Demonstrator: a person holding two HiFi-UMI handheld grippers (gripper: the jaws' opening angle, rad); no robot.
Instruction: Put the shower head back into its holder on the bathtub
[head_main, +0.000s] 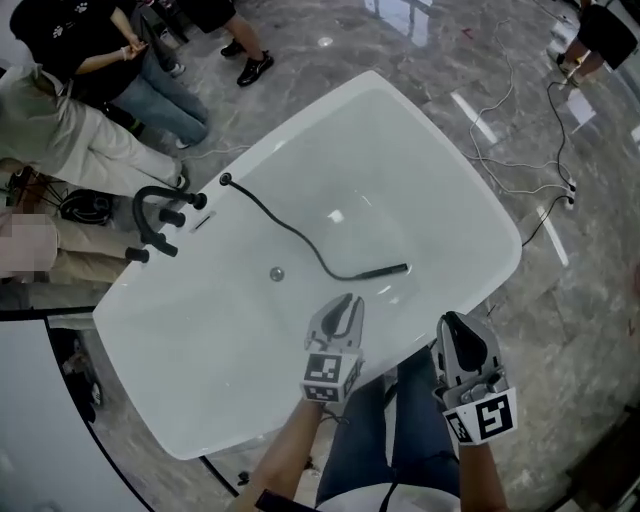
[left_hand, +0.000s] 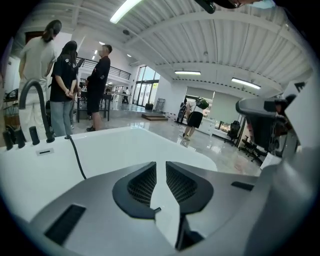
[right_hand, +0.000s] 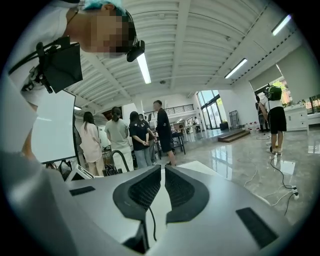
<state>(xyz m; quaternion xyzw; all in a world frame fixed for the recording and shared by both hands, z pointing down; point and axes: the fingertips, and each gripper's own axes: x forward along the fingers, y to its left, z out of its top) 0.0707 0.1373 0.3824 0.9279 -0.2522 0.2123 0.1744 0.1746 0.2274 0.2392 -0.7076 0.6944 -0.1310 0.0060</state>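
Observation:
The black shower head (head_main: 385, 270) lies on the floor of the white bathtub (head_main: 450, 170), and its black hose (head_main: 285, 225) curves back to a fitting on the left rim. A black arched faucet (head_main: 150, 212) with knobs stands on that rim, also seen as the faucet (left_hand: 34, 107) in the left gripper view. My left gripper (head_main: 350, 298) hovers over the tub's near side, just short of the shower head, with its jaws slightly parted and nothing between them (left_hand: 161, 164). My right gripper (head_main: 452, 318) is at the tub's near rim, shut and empty (right_hand: 163, 167).
Several people (head_main: 90, 70) stand on the marble floor beyond the faucet side of the tub. Loose cables (head_main: 545, 190) trail over the floor to the right. The drain (head_main: 277, 272) sits mid-tub. My own legs (head_main: 400, 440) are against the near rim.

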